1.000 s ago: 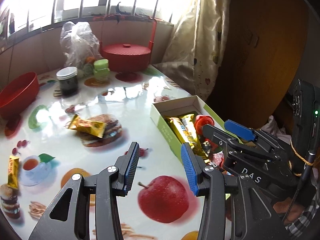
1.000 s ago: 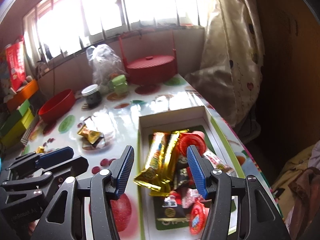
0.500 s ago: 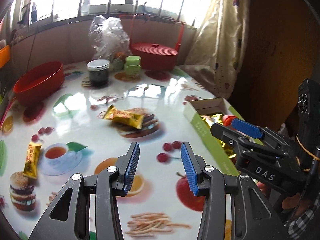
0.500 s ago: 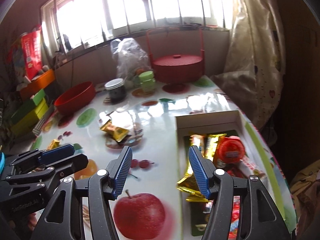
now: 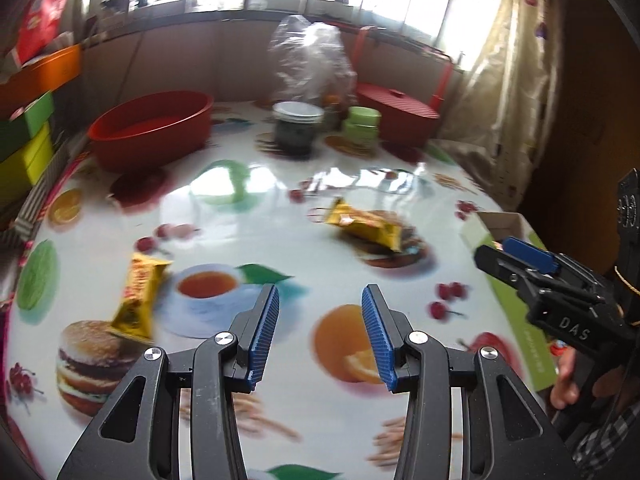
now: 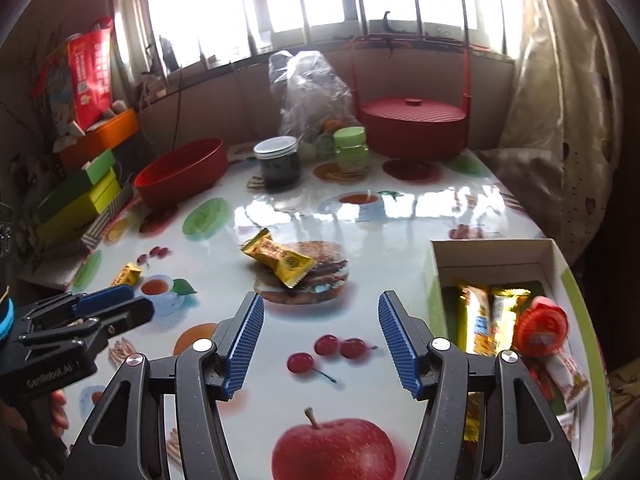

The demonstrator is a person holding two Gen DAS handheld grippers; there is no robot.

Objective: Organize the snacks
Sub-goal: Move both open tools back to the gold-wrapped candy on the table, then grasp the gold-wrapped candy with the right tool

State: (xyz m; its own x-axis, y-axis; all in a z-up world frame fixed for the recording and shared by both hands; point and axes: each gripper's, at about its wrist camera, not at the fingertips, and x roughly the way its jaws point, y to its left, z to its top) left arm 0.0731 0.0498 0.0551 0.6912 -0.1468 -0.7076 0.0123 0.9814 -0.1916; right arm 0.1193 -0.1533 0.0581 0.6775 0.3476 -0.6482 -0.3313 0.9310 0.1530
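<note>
**Two loose snack bars on the table, both grippers empty**

Currently both handheld grippers hover above a glossy table (image 6: 280, 216) printed with fruit and burgers, and neither holds anything. The left gripper (image 5: 316, 336) has its blue-padded jaws spread apart with only tablecloth between them. The right gripper (image 6: 320, 340) is likewise spread wide and empty.

Two yellow foil-wrapped snack bars lie loose. One snack bar (image 6: 278, 258) rests ahead of the right gripper, slightly left of its centre line, lying diagonally on a printed burger. The second snack bar (image 5: 138, 296) lies ahead and to the left of the left gripper, beside a printed teacup, and looks blurred in that view.

To the right of the right gripper sits an open white and green box (image 6: 496, 254) already holding several wrapped bars and a round red snack (image 6: 540, 326).

Judging by the wrappers, these bars are light, with slick crinkly foil that may slide on the shiny surface. A grip across the narrow middle of the bar, closing on its long sides, seems safest; the flat crimped ends are thin and could slip free, and a hard squeeze might crush the contents.
</note>
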